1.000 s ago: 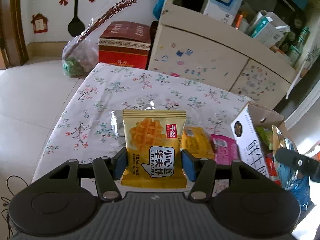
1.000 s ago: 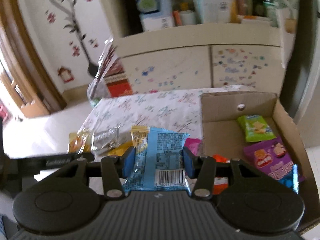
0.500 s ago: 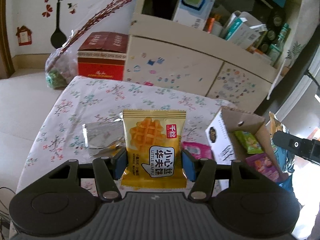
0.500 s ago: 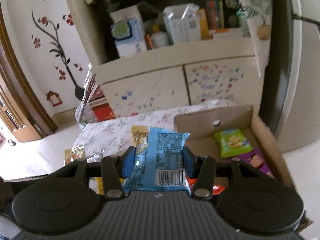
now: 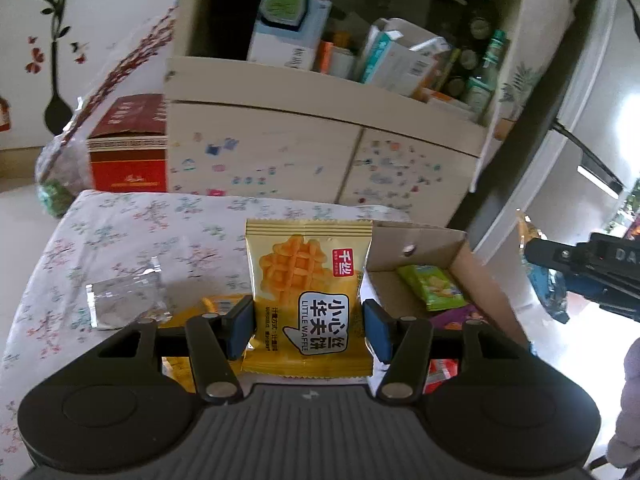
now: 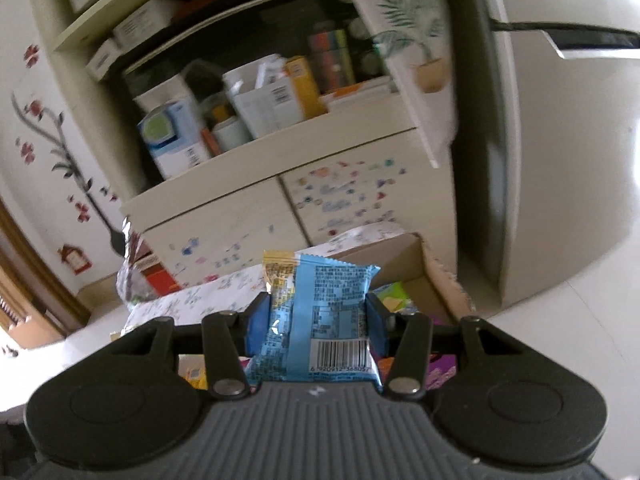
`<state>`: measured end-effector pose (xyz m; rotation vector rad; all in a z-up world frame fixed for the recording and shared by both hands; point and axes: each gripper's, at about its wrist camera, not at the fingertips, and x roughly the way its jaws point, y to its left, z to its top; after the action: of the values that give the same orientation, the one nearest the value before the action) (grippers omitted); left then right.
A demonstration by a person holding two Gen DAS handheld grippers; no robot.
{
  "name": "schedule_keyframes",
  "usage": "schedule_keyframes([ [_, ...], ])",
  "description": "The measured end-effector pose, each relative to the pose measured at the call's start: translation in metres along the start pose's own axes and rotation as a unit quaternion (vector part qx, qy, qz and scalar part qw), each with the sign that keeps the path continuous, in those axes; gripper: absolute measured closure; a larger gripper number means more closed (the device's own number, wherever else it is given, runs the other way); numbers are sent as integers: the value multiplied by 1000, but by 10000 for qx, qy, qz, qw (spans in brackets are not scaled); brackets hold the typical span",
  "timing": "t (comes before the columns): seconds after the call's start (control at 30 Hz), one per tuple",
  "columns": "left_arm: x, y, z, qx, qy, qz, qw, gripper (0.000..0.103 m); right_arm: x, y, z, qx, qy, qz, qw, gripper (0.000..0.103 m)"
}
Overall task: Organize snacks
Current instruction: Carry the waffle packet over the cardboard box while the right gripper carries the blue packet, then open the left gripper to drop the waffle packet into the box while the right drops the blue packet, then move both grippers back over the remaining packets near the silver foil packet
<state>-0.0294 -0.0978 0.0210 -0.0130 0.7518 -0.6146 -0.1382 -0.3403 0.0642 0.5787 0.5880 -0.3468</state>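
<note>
A cream cupboard (image 5: 320, 152) with sticker-dotted doors and a cluttered open shelf fills the upper half of both views. Below it, in the left wrist view, a desk (image 5: 132, 232) under a flowered cloth spans the left and centre. A cardboard box (image 5: 476, 264) sits open at centre right, already holding a green snack pack (image 5: 434, 286) and a purple one, only partly visible. A silver packet (image 5: 124, 304) and an orange packet (image 5: 218, 304) lie loose on the cloth at lower left, so sorting looks partly done, with these still waiting.

At bottom centre, the left gripper (image 5: 306, 330) has its jaws pinching a yellow waffle packet (image 5: 308, 296), held upright above the desk just left of the box. In the right wrist view, the right gripper (image 6: 316, 328) has its jaws pinching a blue snack packet (image 6: 320, 312), barcode facing the camera, in front of the box (image 6: 432, 264). Neither packet is in the box yet.
</note>
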Motion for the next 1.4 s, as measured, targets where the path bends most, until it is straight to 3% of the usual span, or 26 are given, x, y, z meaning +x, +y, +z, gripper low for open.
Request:
schedule_keyframes([
  [0.27, 9, -24, -1, 218, -44, -317, 9992, 41, 2, -14, 4, 260, -31, 3, 9997, 53],
  [0.7, 34, -84, -17, 666, 126, -1169, 9908, 39, 5, -39, 10, 741, -50, -172, 9971, 53],
  [0.77, 35, -91, -20, 754, 109, -1214, 9897, 33, 7, -43, 11, 841, -37, -187, 9963, 49],
  [0.8, 35, -94, -21, 785, 91, -1223, 9893, 24, 7, -44, 11, 876, -34, -201, 9959, 49],
  [0.83, 34, -96, -22, 792, 55, -1252, 9889, 14, 8, -45, 11, 898, -4, -221, 9957, 43],
  [0.87, 32, -98, -22, 778, 21, -1299, 9885, 9, 10, -45, 11, 934, 31, -233, 9953, 29],
  [0.9, 30, -99, -21, 756, 15, -1342, 9881, 1, 10, -47, 11, 997, 37, -247, 9947, 24],
  [1.07, 24, -96, -11, 756, 3, -1082, 9913, 0, 9, -49, 11, 1112, -3, -242, 9935, 21],
  [1.2, 15, -75, 1, 391, -76, -908, 9951, 0, 11, -46, 11, 1131, 20, -152, 9935, 21],
  [1.4, 2, -39, 18, 48, -308, -336, 9989, 0, 16, -33, 9, 975, 79, 134, 9951, 21],
])
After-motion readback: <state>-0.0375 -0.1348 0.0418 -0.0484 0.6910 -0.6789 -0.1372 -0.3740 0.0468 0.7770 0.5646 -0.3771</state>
